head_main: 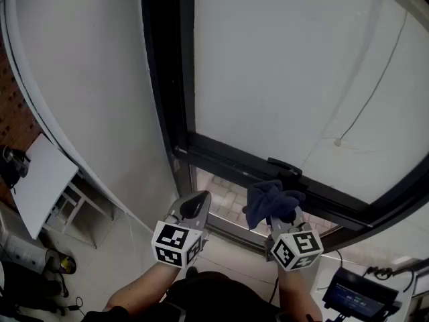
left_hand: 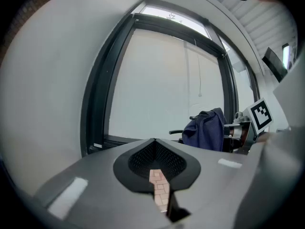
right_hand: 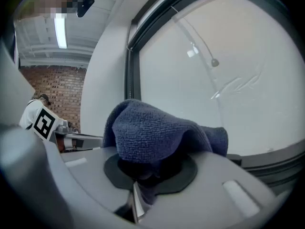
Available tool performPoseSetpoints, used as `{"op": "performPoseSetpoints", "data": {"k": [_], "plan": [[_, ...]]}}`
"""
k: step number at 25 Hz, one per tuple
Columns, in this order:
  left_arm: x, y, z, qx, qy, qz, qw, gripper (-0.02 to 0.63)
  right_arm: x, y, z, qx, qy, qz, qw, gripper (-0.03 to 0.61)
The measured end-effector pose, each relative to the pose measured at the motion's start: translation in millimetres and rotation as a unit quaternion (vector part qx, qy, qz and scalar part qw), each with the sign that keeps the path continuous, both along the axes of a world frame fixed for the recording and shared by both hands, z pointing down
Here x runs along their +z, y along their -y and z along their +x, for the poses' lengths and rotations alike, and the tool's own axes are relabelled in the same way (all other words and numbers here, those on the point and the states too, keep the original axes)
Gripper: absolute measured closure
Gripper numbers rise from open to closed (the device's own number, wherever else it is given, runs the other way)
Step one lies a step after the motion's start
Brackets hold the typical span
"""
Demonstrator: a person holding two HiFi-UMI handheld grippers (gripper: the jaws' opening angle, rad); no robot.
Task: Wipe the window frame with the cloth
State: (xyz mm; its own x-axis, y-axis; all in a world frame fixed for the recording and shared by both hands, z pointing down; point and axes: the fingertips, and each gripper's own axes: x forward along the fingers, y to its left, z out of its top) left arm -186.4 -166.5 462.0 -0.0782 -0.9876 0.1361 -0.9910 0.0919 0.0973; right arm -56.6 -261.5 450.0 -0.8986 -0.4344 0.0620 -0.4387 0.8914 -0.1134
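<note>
A dark blue cloth [head_main: 267,202] is bunched in my right gripper [head_main: 276,215], which is shut on it just below the black window frame [head_main: 234,161]. In the right gripper view the cloth [right_hand: 152,132] drapes over the jaws and hides their tips. My left gripper [head_main: 195,205] is held to the left of it, shut with nothing in it, near the frame's lower left corner. From the left gripper view the cloth [left_hand: 206,130] hangs to the right in front of the frame [left_hand: 97,104], and the jaws meet with only a thin slit between them.
A window handle [head_main: 285,167] sits on the lower frame above the cloth. A white wall [head_main: 87,79] runs to the left. A white board [head_main: 40,183] leans at lower left, and a screen device [head_main: 354,295] stands at lower right. A thin cord [head_main: 372,92] hangs behind the glass.
</note>
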Motion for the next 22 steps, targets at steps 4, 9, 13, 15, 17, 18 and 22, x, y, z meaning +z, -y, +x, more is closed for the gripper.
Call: {"op": "performPoseSetpoints", "data": {"k": [4,9,13,15,17,18,22], "plan": [[-0.4,-12.9,-22.1,-0.021,0.002,0.002,0.9998,0.620,-1.0,-19.3,-38.0,-0.043,-0.007,0.011,0.999,0.532],[1.5,-35.2,-53.6,-0.054,0.005,-0.001,0.9985,0.620,1.9,-38.6,-74.2,-0.078,-0.013,0.010,0.997,0.532],[-9.4,-42.5,-69.9,-0.062,0.015,0.022,0.9977,0.620,0.9,-47.4,-96.0,-0.100,-0.019,0.017,0.995,0.532],[-19.3,-45.3,-81.3,-0.077,0.024,0.022,0.9965,0.620,-5.1,-51.6,-106.2,-0.110,-0.018,0.025,0.994,0.532],[-34.6,-48.0,-96.1,-0.093,0.033,0.022,0.9949,0.620,-17.1,-55.6,-117.6,-0.120,-0.010,0.030,0.992,0.532],[-44.5,-48.0,-102.8,-0.096,0.038,0.026,0.9943,0.620,-25.5,-56.8,-123.4,-0.125,-0.005,0.035,0.992,0.532],[-80.0,-45.2,-119.1,-0.094,0.047,0.050,0.9932,0.620,-63.9,-58.9,-142.7,-0.141,0.013,0.066,0.988,0.532]]}}
